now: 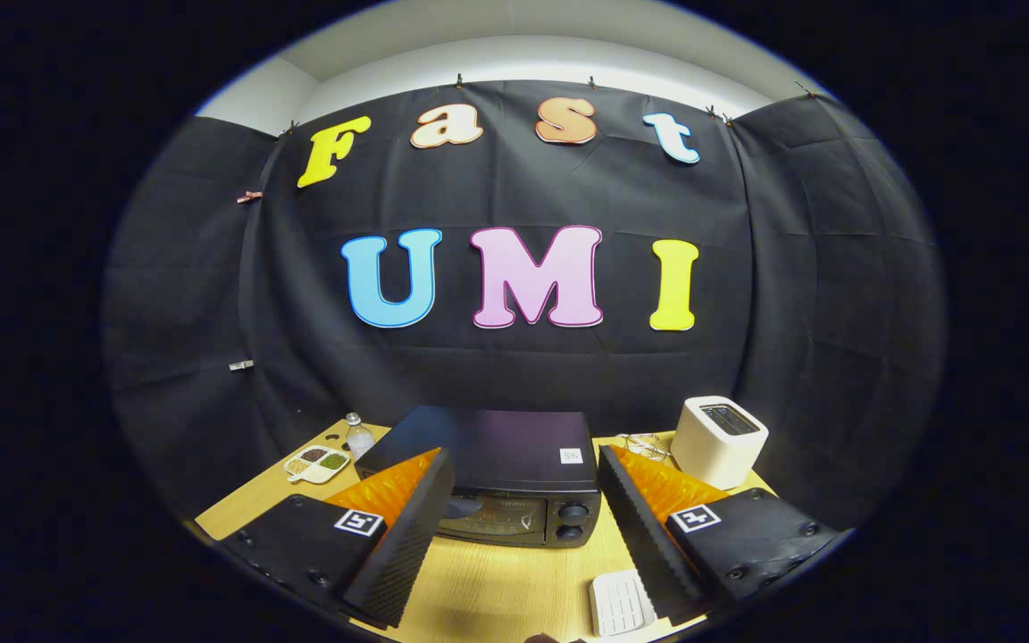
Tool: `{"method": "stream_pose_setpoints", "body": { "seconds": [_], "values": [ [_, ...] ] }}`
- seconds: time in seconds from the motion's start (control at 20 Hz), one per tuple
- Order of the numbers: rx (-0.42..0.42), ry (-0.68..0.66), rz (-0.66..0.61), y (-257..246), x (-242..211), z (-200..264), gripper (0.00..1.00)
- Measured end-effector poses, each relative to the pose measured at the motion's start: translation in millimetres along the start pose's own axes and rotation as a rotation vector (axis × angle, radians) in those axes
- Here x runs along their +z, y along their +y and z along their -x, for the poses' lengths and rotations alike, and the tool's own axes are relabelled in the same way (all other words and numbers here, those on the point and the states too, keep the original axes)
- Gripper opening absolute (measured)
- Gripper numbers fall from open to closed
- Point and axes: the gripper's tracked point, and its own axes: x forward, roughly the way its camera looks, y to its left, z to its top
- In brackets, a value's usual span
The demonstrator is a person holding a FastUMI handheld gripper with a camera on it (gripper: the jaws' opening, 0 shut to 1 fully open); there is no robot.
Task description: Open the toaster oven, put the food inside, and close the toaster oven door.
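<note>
Black cloth is hanging as the booth's wall (514,357) on three sides, with a pale ceiling showing above it, and a light wooden table (497,580) is running from the fingers back to the cloth. One black toaster oven (497,478) is sitting at the middle of the table, its back close to the wall, its front facing the gripper (519,536) with its door shut and two round knobs (573,522) stacked on the right side of its face. The gripper is hovering just in front of it, spread wide and holding nothing, its two dark fingers (407,536) flanking the oven's front. Bare wood is lying open between the fingers and ahead of the oven door, giving free room there.

To the right of the oven, one white pop-up toaster (718,439) is standing near the table's back corner, well clear of the oven, with some thin white cord (644,442) lying between them. To the left, one small clear bottle (358,435) is standing just beside the oven's back corner, and one white divided dish (318,463) holding three small portions of food is resting near the table's left edge. One white ridged tray (622,601) is lying on the wood close beside the right finger, near the table's front edge.
</note>
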Motion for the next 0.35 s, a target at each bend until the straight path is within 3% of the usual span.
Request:
{"method": "stream_pose_setpoints", "body": {
  "seconds": [0.35],
  "values": [
    [-0.009,-0.003,0.012,-0.9,1.3,0.3,1.0]
  ]
}}
